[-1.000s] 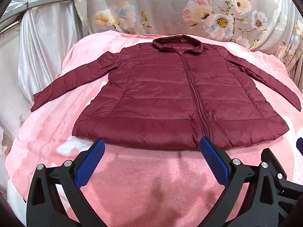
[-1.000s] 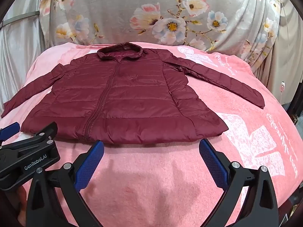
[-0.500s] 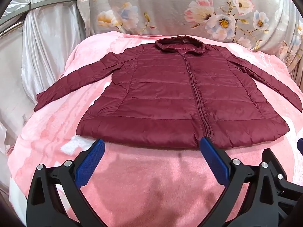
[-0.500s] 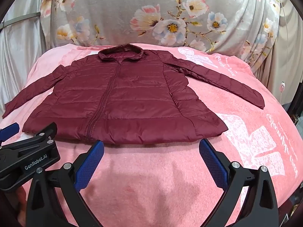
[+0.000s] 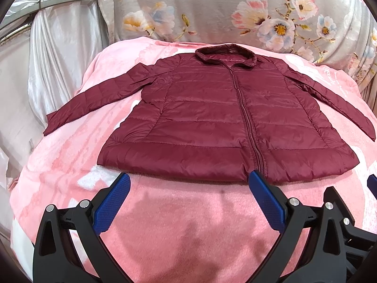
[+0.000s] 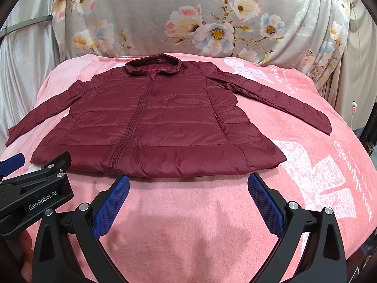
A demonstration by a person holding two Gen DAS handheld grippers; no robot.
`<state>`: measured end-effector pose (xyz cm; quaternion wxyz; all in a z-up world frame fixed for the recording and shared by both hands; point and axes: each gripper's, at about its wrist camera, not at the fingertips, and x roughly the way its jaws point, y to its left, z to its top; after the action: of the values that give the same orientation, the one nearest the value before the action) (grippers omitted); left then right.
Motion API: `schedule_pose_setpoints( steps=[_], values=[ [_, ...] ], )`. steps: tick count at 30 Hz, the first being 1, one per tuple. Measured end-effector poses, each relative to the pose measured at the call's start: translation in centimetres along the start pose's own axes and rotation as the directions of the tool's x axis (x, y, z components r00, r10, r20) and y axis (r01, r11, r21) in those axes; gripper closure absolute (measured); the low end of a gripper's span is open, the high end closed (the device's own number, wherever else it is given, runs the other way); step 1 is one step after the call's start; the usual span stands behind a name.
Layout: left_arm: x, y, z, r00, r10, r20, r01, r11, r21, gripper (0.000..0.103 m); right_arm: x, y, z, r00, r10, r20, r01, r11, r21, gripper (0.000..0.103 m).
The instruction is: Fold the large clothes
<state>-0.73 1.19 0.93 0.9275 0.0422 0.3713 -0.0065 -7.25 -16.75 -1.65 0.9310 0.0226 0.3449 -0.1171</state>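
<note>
A dark red quilted jacket [image 5: 212, 118] lies flat and zipped on a pink blanket [image 5: 183, 224], collar far, hem near, both sleeves spread out to the sides. It also shows in the right wrist view [image 6: 160, 127]. My left gripper [image 5: 188, 184] is open and empty, hovering just short of the hem near the zip's lower end. My right gripper [image 6: 188, 184] is open and empty, just short of the hem's right half. The left gripper's black body [image 6: 35, 188] shows at the left of the right wrist view.
The blanket [image 6: 306, 165] has a white printed pattern on the right and drops away at its edges. A floral cloth [image 5: 235, 11] hangs behind the surface. Silvery drapes [image 5: 47, 59] hang at the left. A white cable [image 6: 352, 108] hangs at the far right.
Both grippers have eased back and up a little, so the jacket sits slightly farther in view. The jacket has not moved. Both grippers stay open.
</note>
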Motion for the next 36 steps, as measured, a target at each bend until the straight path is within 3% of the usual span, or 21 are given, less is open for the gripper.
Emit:
schedule_pose_setpoints(
  steps=[36],
  values=[
    [0.32, 0.48, -0.59, 1.0, 0.006, -0.011, -0.006, 1.0, -0.007, 0.005, 0.4, 0.53, -0.29, 1.0, 0.011, -0.01, -0.012, 1.0, -0.019, 0.005]
  ],
)
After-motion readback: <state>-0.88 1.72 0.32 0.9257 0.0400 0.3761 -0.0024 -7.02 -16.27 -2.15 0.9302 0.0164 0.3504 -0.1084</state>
